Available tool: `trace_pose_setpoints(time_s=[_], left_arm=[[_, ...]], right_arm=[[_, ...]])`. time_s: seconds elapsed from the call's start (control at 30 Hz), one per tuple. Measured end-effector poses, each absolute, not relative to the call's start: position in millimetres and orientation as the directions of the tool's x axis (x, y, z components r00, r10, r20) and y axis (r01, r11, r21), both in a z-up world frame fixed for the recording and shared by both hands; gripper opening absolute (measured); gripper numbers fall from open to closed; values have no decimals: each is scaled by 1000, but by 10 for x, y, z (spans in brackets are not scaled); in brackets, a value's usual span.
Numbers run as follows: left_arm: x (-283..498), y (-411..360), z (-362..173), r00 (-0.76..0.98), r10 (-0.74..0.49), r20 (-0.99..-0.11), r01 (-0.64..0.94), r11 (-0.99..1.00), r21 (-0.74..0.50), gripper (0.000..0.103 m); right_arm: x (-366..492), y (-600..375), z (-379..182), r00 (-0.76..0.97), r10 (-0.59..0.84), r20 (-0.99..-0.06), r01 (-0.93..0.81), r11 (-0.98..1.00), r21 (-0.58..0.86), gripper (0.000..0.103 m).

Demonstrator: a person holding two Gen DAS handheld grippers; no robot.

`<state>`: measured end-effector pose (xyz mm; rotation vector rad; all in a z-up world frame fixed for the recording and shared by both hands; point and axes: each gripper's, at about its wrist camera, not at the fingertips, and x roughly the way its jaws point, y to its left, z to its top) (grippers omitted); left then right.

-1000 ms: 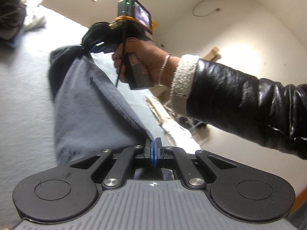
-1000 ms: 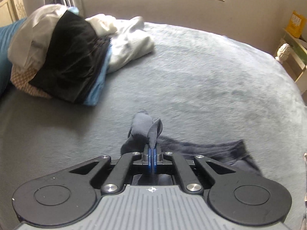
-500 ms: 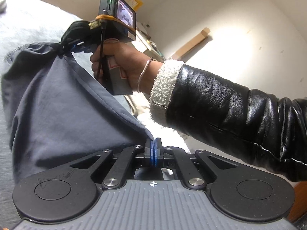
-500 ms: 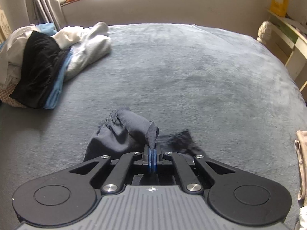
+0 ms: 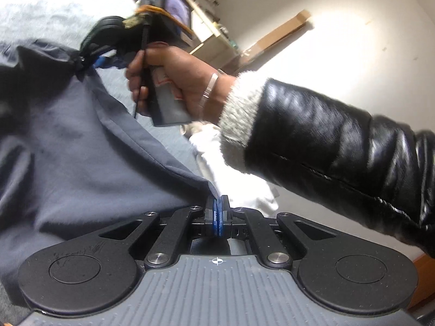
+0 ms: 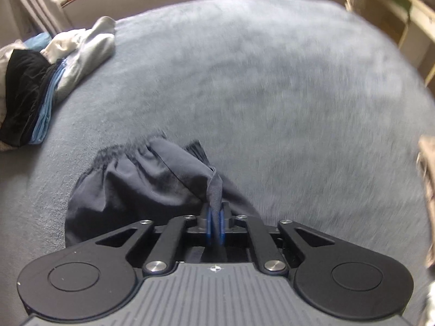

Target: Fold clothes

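Note:
A dark grey garment (image 5: 70, 146) hangs stretched between my two grippers above the grey bed. My left gripper (image 5: 217, 206) is shut on one corner of it. In the left wrist view the right gripper (image 5: 89, 59), held by a hand in a black jacket sleeve, pinches the other corner. In the right wrist view my right gripper (image 6: 215, 217) is shut on a fold of the garment (image 6: 141, 179), which drapes down and left onto the bed.
The grey fuzzy bedcover (image 6: 258, 87) spreads ahead. A pile of clothes (image 6: 40, 81), black, blue and white, lies at the far left. Shelves (image 6: 402, 13) stand at the right. A white cloth (image 5: 231, 174) lies beyond the bed edge.
Both grippers have swung with the garment. More of the garment now spreads on the bed in the right wrist view, and the clothes pile has shifted further left.

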<state>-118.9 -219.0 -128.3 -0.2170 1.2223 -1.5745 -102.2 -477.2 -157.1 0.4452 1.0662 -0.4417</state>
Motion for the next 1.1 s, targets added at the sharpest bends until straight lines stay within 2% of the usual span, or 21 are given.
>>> trace_pose_setpoints(time_s=[0.03,0.07,0.3,0.47,0.6,0.63,0.67,0.73,0.8,0.87,1.0,1.1], left_arm=[[-1171,-2178,-1304,-403,-804,-438,617,116,-779,0],[-1155,-2179,-1316,-404,-801,-442,613,122,-781,0],[-1181,-2366,-1347,-437,-771,-463,615,120,-779,0],[-1392,-2577,-1378,-490,-715,-499,637,97,-764,0],[-1607,-2961,-1564,-537,-677,-504,615,95,-783,1],[-1682,-3078,-1641,-538,-668,-514,610,113,-785,4],[-1755,-3186,-1732,-532,-662,-528,606,139,-784,17],[-1865,-3312,-1863,-523,-655,-545,597,174,-783,36],[-1924,-3279,-1859,-516,-660,-546,604,172,-779,39],[-1955,-3188,-1807,-503,-667,-549,617,167,-769,51],[-1845,-2811,-1640,-456,-674,-581,660,182,-729,54],[-1735,-2343,-1569,-397,-647,-651,725,214,-655,55]], right_arm=[[-1077,-4802,-1612,411,-121,-903,561,815,147,30],[-1185,-4813,-1610,420,-131,-898,577,803,153,40],[-2642,-4846,-1224,558,-195,-807,647,711,276,45],[-3990,-4689,-971,513,-287,-809,727,646,232,46],[-4976,-4416,-904,436,-325,-839,824,519,227,46],[-5155,-4317,-905,424,-329,-844,844,481,236,46],[-5324,-4224,-913,413,-331,-849,862,442,248,46],[-5547,-4105,-993,411,-312,-857,887,355,296,46],[-5627,-4014,-1089,414,-293,-862,895,305,326,46],[-5644,-3941,-1178,420,-277,-864,896,279,346,46],[-5435,-3900,-1389,463,-222,-858,876,263,404,46],[-5220,-3885,-1475,487,-210,-848,858,298,419,46]])
